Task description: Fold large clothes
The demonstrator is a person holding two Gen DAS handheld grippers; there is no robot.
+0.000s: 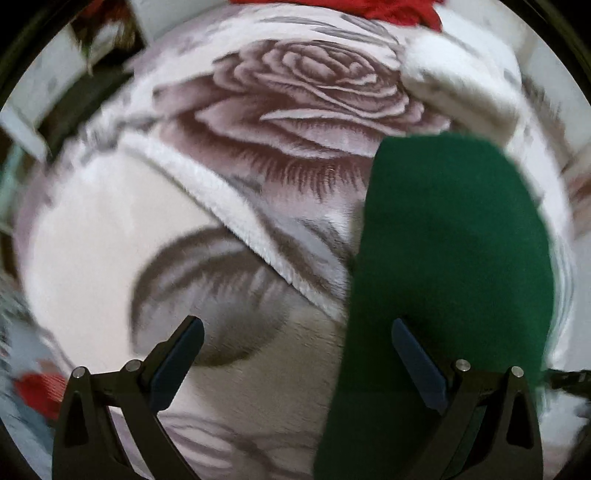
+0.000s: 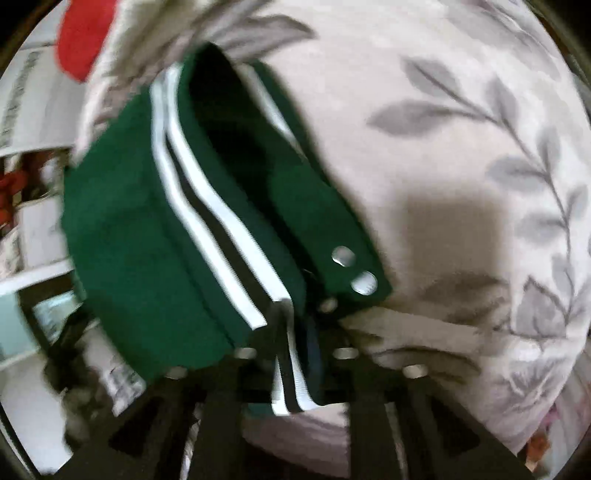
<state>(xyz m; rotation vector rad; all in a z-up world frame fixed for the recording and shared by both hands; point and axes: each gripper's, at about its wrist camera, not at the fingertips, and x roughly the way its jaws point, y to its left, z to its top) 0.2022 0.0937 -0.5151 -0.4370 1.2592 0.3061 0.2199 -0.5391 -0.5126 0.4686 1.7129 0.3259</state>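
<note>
while the right tool [image 2: 295,343] is clamped on the striped ribbed edge of the green jacket [image 2: 140,258], the garment hangs lifted over the floral blanket [image 2: 424,110], blurred by motion. its snap placket [image 2: 354,269] dangles loose beside the grip. the left tool [image 1: 297,354] stands with fingers well apart, holding nothing; a broad panel of the jacket [image 1: 450,258] hangs just beside its right finger, over the blanket [image 1: 288,110].

the risk, as i judge it, is that one narrow pinch carries the whole garment: the heavy cloth could slide out of the right tool, or swing and land bunched, spoiling the fold line. the left tool, if it closes now, could catch the plush blanket rather than the jacket, since the green panel lies off to one side of its gap. a red cloth [image 1: 369,11] at the far edge could also get dragged in.
</note>
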